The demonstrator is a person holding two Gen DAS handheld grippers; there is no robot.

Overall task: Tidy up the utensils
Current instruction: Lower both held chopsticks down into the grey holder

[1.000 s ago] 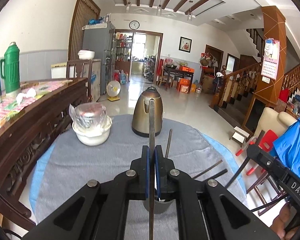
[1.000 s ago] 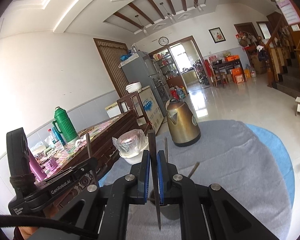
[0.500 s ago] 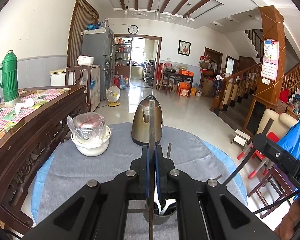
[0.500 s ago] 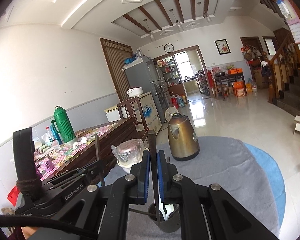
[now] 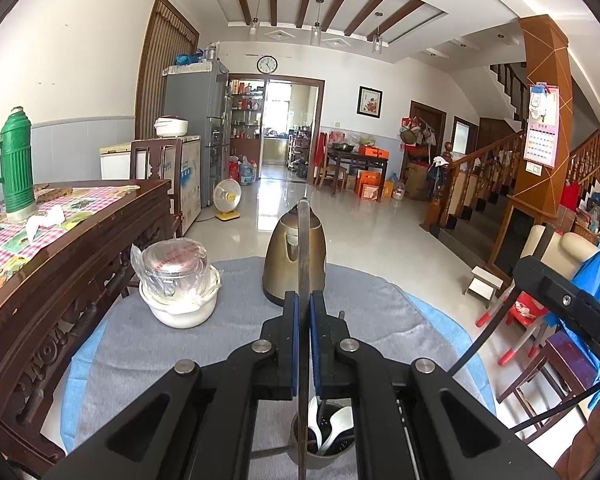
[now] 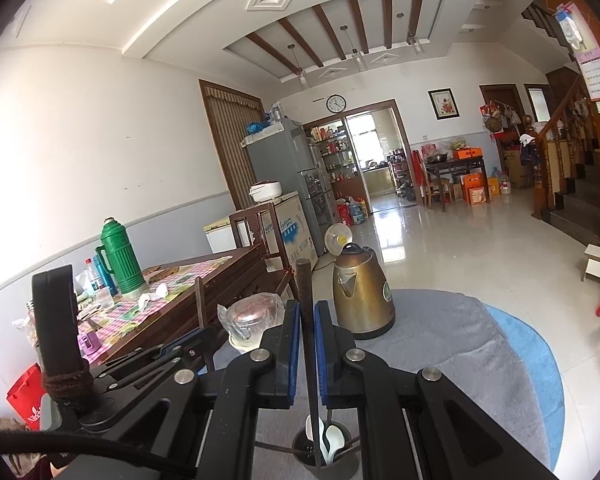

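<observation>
My left gripper (image 5: 304, 300) is shut on a long dark chopstick (image 5: 303, 248) that stands upright between its blue pads. Its lower end hangs over a grey utensil cup (image 5: 300, 450) holding white spoons (image 5: 340, 420). My right gripper (image 6: 307, 308) is shut on a second dark chopstick (image 6: 305, 288), also upright, whose tip reaches down into the same cup (image 6: 342, 466) beside the white spoons (image 6: 332, 440). In each wrist view the other gripper shows at the edge, the right one (image 5: 560, 304) and the left one (image 6: 60, 320).
The round table's grey cloth (image 5: 380, 304) carries a brass kettle (image 5: 284, 264) at the back and a white bowl with a plastic-wrapped glass jar (image 5: 178, 292) at the left. A dark wooden sideboard (image 5: 60, 264) with a green thermos (image 5: 16, 160) borders the left side. Chairs (image 5: 528, 316) stand to the right.
Both grippers have risen with their chopsticks. The cup with the spoons has come further into view below them, and the loose chopsticks on the cloth have dropped out of sight.
</observation>
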